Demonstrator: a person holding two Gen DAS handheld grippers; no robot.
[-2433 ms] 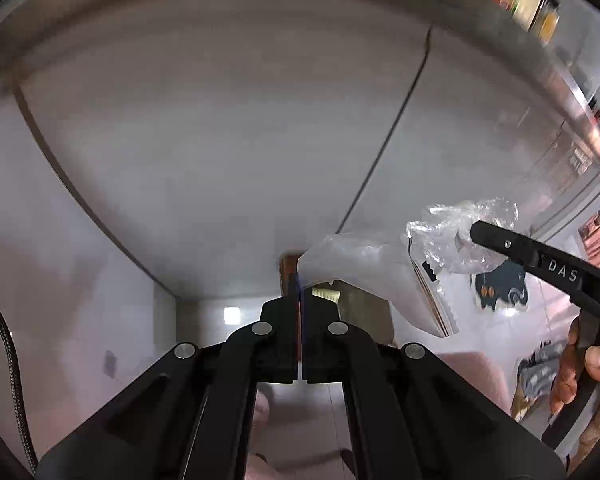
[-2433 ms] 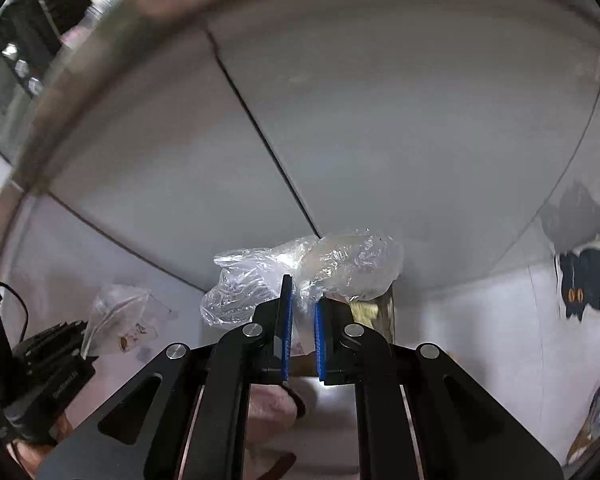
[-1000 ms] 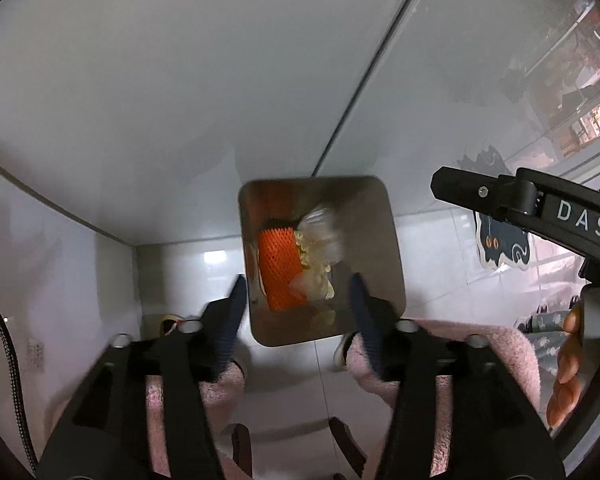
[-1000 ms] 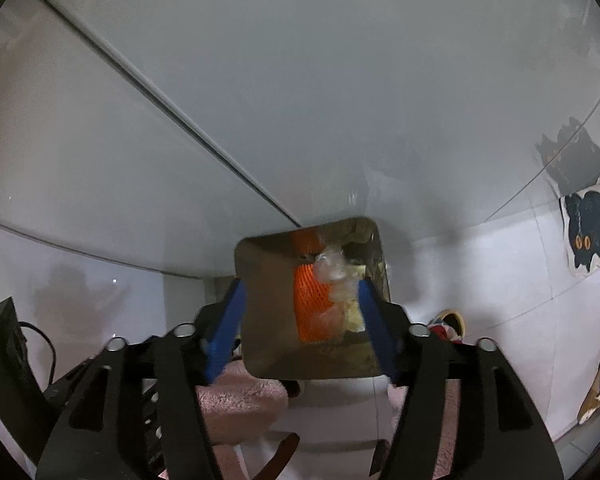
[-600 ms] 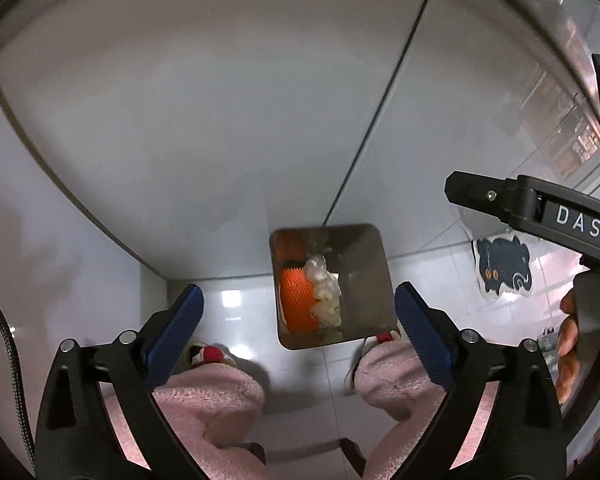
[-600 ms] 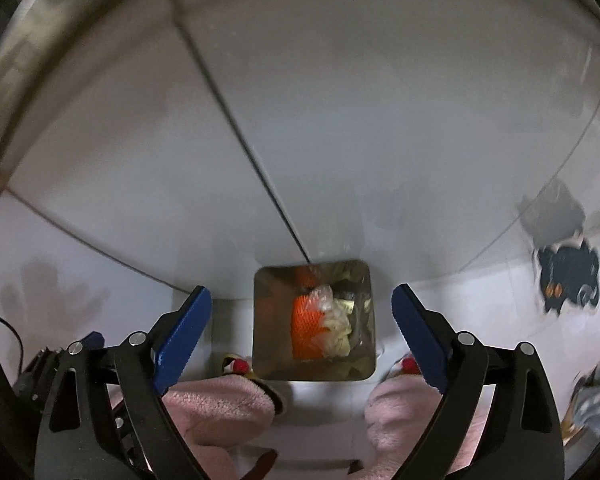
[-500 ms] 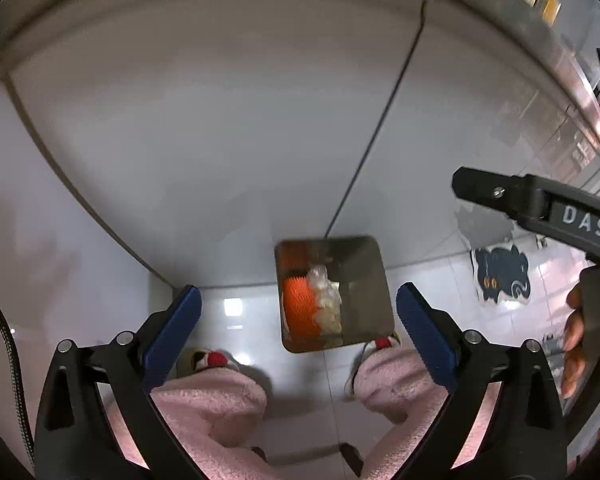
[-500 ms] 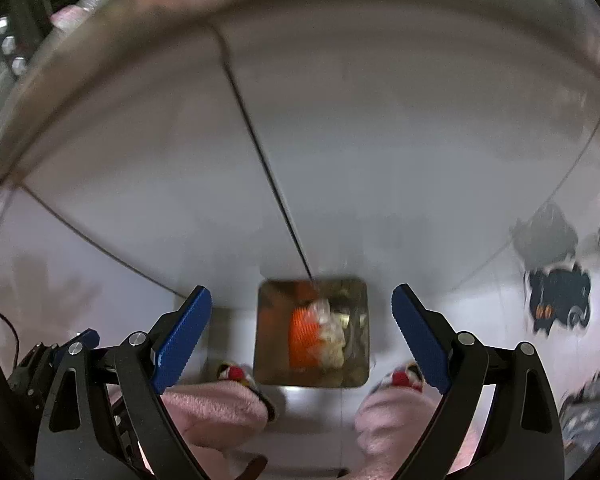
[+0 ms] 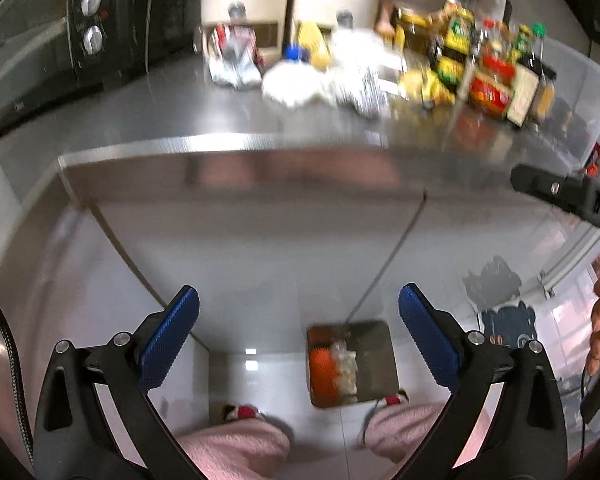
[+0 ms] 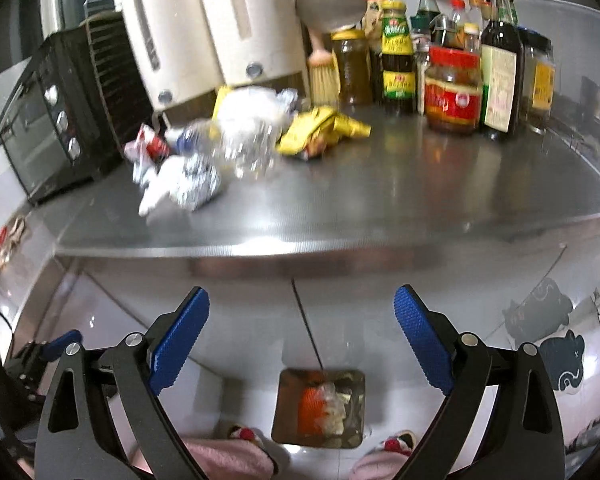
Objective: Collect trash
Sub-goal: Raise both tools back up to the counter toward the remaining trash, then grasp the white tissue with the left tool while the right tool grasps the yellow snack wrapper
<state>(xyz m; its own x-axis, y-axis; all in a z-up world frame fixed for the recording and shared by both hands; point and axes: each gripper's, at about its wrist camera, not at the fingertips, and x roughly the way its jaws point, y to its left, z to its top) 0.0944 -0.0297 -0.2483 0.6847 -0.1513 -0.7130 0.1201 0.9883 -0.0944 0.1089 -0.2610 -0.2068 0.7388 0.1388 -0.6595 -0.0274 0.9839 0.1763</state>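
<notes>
- Both cameras have tilted up since half a second ago, so the steel countertop (image 10: 380, 200) and the litter on it now fill the upper half of each view, where earlier only the cabinet front showed.
- Crumpled clear plastic and foil wrappers (image 10: 204, 168) lie in a loose heap on the counter's left part, with a yellow crumpled packet (image 10: 320, 132) just beside them on the right.
- Down on the white floor, the square metal bin (image 10: 320, 408) stands against the cabinet front, holding an orange mesh piece (image 10: 310, 406) and pale plastic scraps.
- Right gripper (image 10: 302, 340): blue-padded fingers (image 10: 180, 340) spread wide, nothing between them, hanging above the bin.
- Left gripper (image 9: 298, 338): likewise spread wide and empty, the bin (image 9: 374, 360) showing between its fingers toward the right.
- Behind the litter stand a cream-white appliance (image 10: 212, 28), a black toaster oven (image 10: 56, 116), and a row of sauce bottles and jars (image 10: 452, 68).
- Pink fuzzy slippers (image 10: 236, 456) flank the bin.
</notes>
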